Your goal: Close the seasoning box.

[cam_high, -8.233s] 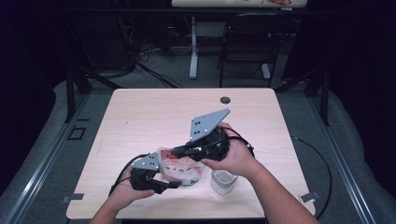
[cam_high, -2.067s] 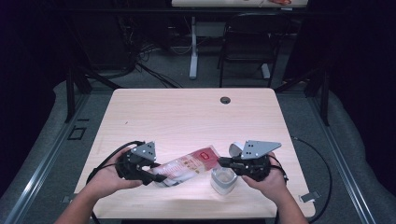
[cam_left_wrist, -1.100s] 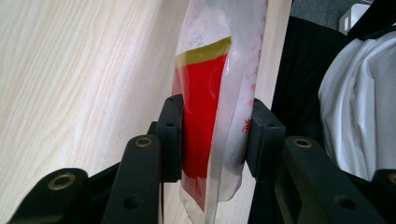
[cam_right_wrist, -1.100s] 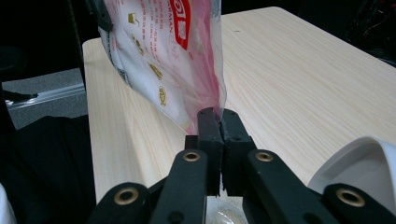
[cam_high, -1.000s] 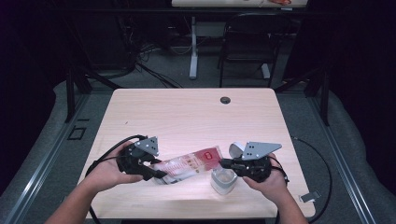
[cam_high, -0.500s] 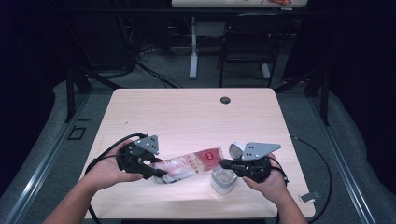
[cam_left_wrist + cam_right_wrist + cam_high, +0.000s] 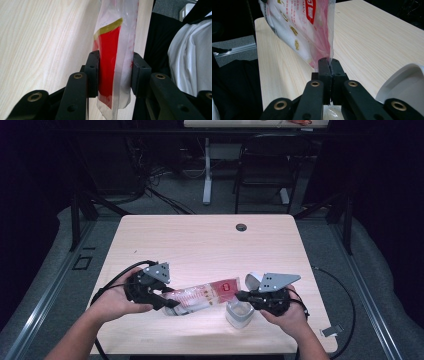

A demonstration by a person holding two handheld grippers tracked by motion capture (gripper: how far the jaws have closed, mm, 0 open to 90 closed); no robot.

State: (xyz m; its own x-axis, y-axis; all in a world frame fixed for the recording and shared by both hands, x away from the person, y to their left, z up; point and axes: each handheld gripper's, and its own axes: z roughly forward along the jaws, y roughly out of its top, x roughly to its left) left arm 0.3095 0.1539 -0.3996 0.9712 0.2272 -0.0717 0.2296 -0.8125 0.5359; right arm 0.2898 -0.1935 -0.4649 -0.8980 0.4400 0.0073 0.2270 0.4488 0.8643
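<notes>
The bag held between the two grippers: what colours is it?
The bag is clear plastic with red and white print and small gold marks, best seen in the right gripper view.

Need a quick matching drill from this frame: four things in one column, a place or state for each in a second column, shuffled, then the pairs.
Things:
1. left gripper
2. right gripper
3. white container
4. round black grommet

Places or states:
A. on the table by the far edge
B. jaws pressed together on a thin edge of the red and clear bag
C. on the table just under the right gripper, near the front edge
D. jaws set apart, clamping the bulkier end of the bag

Pairs: 1-D, 2-B, 3-C, 4-A
</notes>
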